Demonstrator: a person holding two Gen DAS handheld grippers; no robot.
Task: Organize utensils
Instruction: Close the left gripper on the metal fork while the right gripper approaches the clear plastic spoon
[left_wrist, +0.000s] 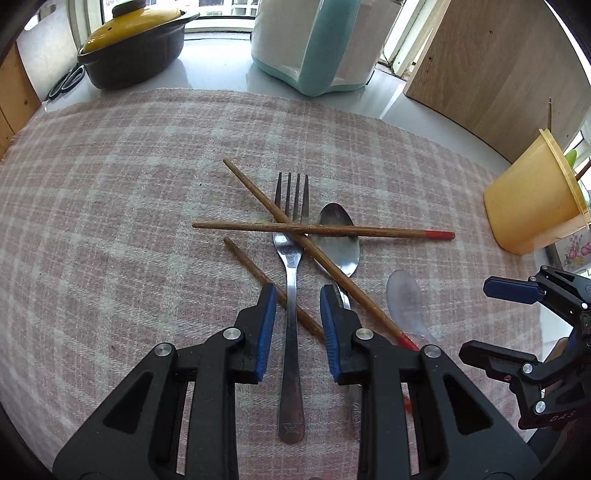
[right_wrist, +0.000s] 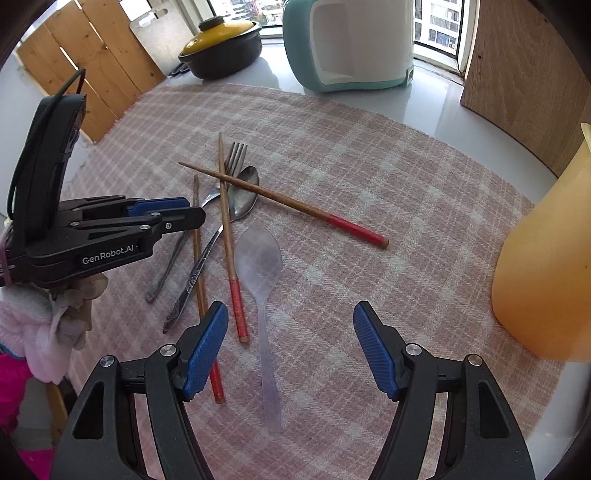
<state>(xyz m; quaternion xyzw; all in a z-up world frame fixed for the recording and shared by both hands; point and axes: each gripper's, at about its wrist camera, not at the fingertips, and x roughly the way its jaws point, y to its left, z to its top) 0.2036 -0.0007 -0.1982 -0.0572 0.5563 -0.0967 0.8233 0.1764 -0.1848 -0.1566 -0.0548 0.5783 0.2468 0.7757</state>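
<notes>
On a checked cloth (left_wrist: 110, 184) by the window, the fork (left_wrist: 291, 280) lies mid-pile under crossed chopsticks (left_wrist: 321, 229). The left gripper (left_wrist: 298, 295) straddles its handle, pads apart, not yet pinching. The right gripper (right_wrist: 290, 317) hangs wide open over the plastic spoon (right_wrist: 260, 266). Next, likely: pinch, lift clear, drop in the cup (left_wrist: 532, 206) at right.

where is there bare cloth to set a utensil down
Free: the cloth between the red-tipped chopstick and the yellow cup, and the strip toward the teal appliance. Crowded: the crossed heap around the fork and metal spoon.
</notes>
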